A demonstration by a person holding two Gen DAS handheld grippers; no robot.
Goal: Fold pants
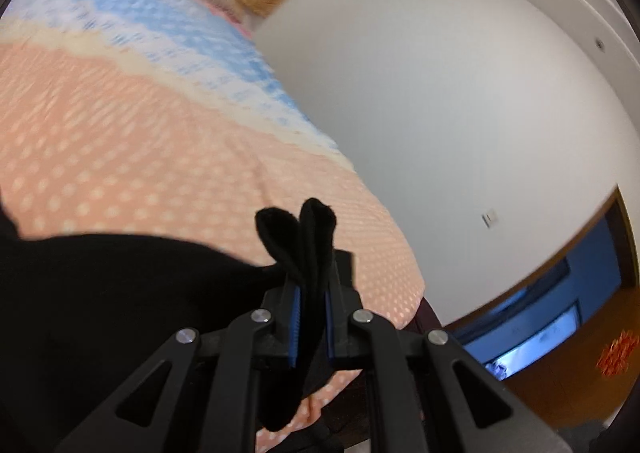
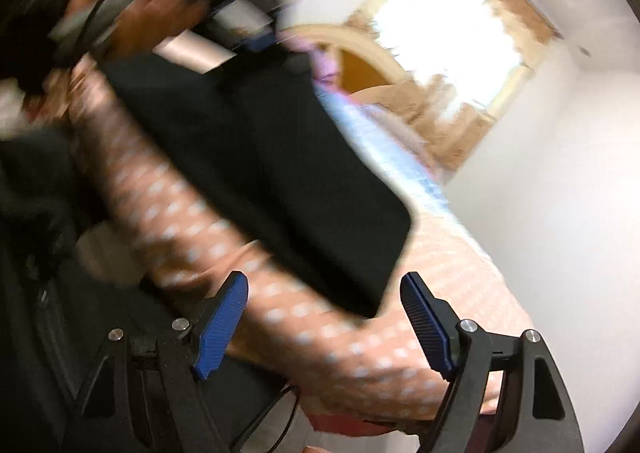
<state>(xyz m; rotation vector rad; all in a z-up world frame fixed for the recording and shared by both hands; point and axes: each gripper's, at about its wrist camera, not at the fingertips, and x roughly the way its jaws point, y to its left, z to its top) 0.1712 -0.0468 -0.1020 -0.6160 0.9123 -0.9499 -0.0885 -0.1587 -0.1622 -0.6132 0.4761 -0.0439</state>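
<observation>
Your left gripper [image 1: 310, 317] clamps a bunched edge of the black pants [image 2: 260, 173]; your right gripper [image 2: 324, 323] is released, jaws apart, empty. Ahead of it, the pants lie on the dotted bedspread [image 1: 120, 141], apparently folded at least 1 time. Final folding remains.

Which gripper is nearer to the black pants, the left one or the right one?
Left. The left gripper is shut on the black pants, pinching a fold. The right gripper is open, just short of the pants' edge.
</observation>
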